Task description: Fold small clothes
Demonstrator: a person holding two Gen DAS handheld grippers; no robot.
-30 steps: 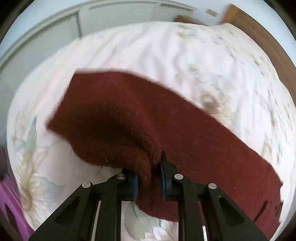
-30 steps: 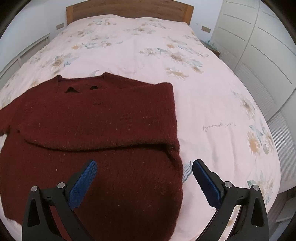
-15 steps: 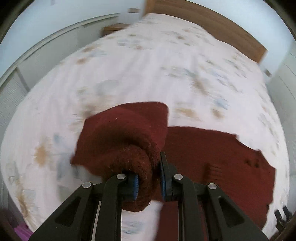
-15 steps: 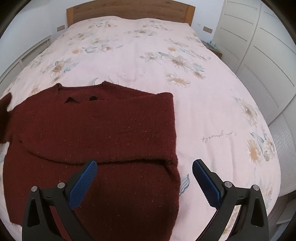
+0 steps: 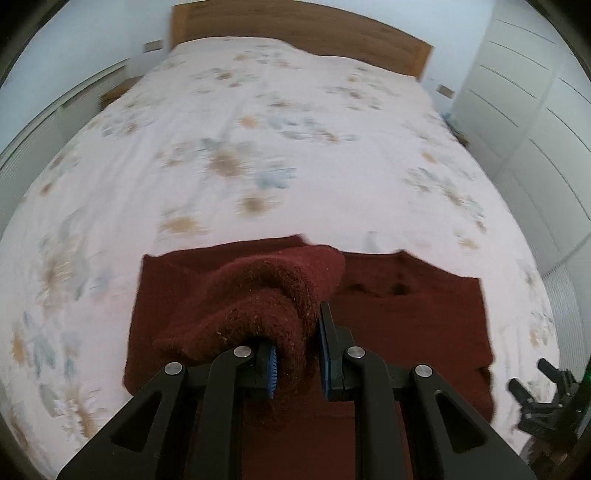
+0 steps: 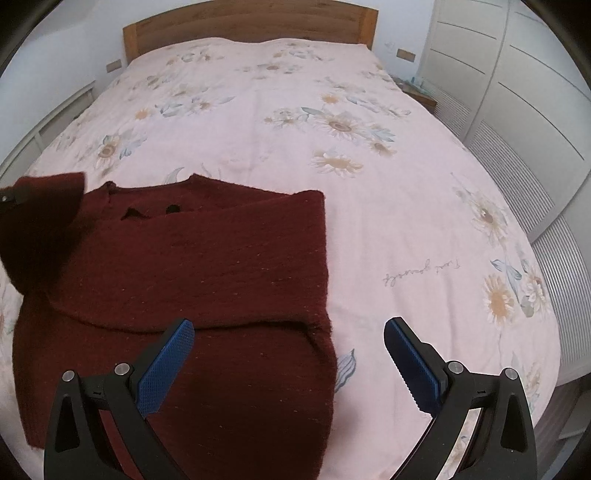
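1. Left gripper (image 5: 295, 354): black two-finger tool with blue pads, jaws pressed together on a thick bunch of dark red knit; the bunch bulges above and to the left of the pads and a tail of it hangs below them.
2. Right gripper (image 6: 288, 354): same make, jaws spread wide, nothing between them; its left pad (image 6: 166, 365) sits over the knit, its right pad over bare bedding, neither visibly touching anything.
3. Sweater (image 6: 207, 266): dark red knit, lying on the near part of the bed; its right side is folded in over the body, giving a straight right edge and a fold line running across just ahead of the right gripper. Neck opening faces the headboard. Its left portion (image 6: 40, 218) is lifted off the bed in the left gripper's hold and hangs over the body.
4. Bedspread (image 6: 332, 158): pale pink with a daisy print, a line of script near the right edge.
5. Headboard (image 6: 251, 22): wood, at the far end.
6. Wardrobe (image 6: 517, 92): white panelled doors, to the right of the bed.
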